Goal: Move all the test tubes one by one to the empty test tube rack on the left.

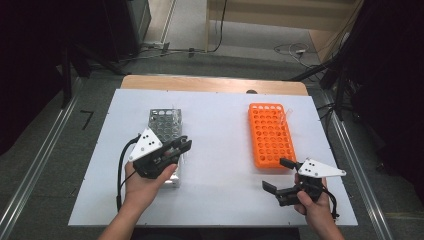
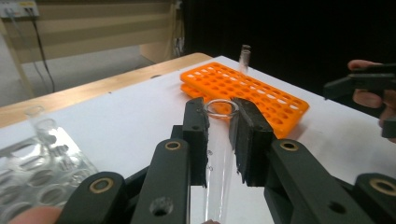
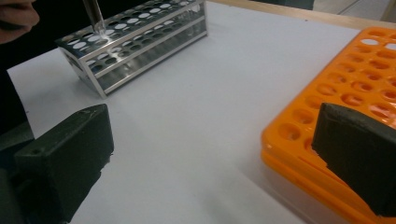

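My left gripper (image 1: 183, 146) (image 2: 219, 112) is shut on a clear glass test tube (image 2: 218, 154), gripped just below its rim. It hangs over the near end of the silver metal rack (image 1: 163, 123) (image 3: 135, 42). In the right gripper view the tube (image 3: 94, 15) hangs above that rack's holes. My right gripper (image 1: 278, 175) (image 3: 210, 154) stands open with nothing between its jaws, low over the white table by the near corner of the orange rack (image 1: 270, 135) (image 3: 369, 70) (image 2: 243, 88).
One clear tube (image 2: 244, 56) stands in the far end of the orange rack, and another tube (image 2: 38, 119) stands in the metal rack (image 2: 42, 172). The white board (image 1: 220, 150) lies on a wooden table. Cables trail on the floor beyond.
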`<action>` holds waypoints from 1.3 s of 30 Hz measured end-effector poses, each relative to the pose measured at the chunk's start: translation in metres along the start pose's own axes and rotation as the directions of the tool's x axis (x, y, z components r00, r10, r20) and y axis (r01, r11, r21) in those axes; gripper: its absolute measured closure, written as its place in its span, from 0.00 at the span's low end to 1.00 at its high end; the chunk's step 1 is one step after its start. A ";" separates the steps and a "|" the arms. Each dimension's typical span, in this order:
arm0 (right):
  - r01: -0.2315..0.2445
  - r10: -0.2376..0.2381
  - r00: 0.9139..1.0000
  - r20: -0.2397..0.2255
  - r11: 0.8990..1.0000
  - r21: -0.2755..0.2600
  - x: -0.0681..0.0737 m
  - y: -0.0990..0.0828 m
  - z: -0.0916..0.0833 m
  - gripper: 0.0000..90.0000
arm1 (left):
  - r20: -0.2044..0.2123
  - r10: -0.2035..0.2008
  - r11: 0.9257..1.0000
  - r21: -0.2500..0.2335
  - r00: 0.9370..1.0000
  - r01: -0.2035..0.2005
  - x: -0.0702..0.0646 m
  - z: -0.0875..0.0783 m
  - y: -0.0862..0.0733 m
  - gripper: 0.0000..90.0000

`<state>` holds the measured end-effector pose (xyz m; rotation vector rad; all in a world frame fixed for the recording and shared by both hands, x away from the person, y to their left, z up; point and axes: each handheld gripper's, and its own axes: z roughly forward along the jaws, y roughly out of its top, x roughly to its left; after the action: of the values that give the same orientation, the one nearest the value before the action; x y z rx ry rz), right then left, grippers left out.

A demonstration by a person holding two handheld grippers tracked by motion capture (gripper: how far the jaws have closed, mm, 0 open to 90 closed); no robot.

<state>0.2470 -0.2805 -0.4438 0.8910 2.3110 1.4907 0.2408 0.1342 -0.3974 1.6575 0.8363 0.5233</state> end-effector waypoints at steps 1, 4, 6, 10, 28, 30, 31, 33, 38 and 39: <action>-0.004 0.004 1.000 0.006 1.000 0.000 -0.003 -0.001 -0.002 0.00 | -0.005 0.000 1.000 -0.001 1.000 0.000 0.002 0.000 0.001 0.85; -0.001 0.001 1.000 0.013 1.000 0.000 -0.010 -0.004 -0.004 0.00 | -0.025 -0.009 1.000 -0.004 1.000 0.009 0.010 0.002 0.003 0.85; 0.002 -0.002 1.000 0.023 1.000 0.001 -0.014 -0.006 -0.004 0.00 | -0.039 -0.008 1.000 -0.002 0.999 0.008 0.016 0.005 0.004 0.85; -0.006 0.007 0.999 0.038 1.000 -0.006 -0.020 -0.008 -0.006 0.00 | -0.055 -0.011 1.000 -0.013 0.998 0.010 0.025 0.008 0.007 0.85; -0.026 0.027 0.998 0.056 1.000 -0.013 -0.029 -0.011 -0.010 0.00 | -0.142 -0.032 0.999 -0.017 0.989 0.029 0.067 0.031 0.025 0.85; -0.024 0.025 0.998 0.055 1.000 -0.013 -0.029 -0.011 -0.010 0.00 | -0.148 -0.033 0.999 -0.019 0.988 0.030 0.070 0.034 0.026 0.85; -0.027 0.028 0.998 0.055 1.000 -0.011 -0.029 -0.011 -0.010 0.00 | -0.150 -0.033 0.999 -0.019 0.988 0.030 0.072 0.035 0.026 0.85; -0.027 0.028 0.998 0.053 1.000 -0.011 -0.029 -0.011 -0.010 0.00 | -0.148 -0.040 0.999 -0.027 0.988 0.037 0.076 0.039 0.027 0.85; -0.026 0.026 0.998 0.049 1.000 -0.012 -0.029 -0.011 -0.009 0.00 | -0.165 -0.041 0.999 -0.034 0.985 0.036 0.081 0.046 0.027 0.85; -0.026 0.026 0.998 0.049 1.000 -0.012 -0.029 -0.011 -0.009 0.00 | -0.171 -0.037 0.999 -0.032 0.985 0.032 0.082 0.048 0.027 0.85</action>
<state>0.2613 -0.3087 -0.4530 0.9474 2.2623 1.4740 0.3350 0.1633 -0.3912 1.5840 0.9765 0.6579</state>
